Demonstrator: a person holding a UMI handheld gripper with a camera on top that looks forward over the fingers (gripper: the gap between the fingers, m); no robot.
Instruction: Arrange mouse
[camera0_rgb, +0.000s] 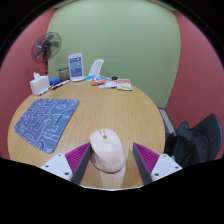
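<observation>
Gripper view: gripper (109, 158) spread wide, pads (78, 157) clear of the mouse (106, 148) on both sides. Mouse resting on round wooden table (110, 110), near edge, between the fingers. Patterned mouse mat (45, 117) off to the left, clutter far side. Likely risks — closing off-centre on the rounded shell, squirting it off the near edge; shallow grip slipping mid-carry

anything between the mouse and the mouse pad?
Nothing visible. The mouse stands between the open tongs, and the wooden table is bare from it to the patterned mouse pad beyond the left finger.
</observation>
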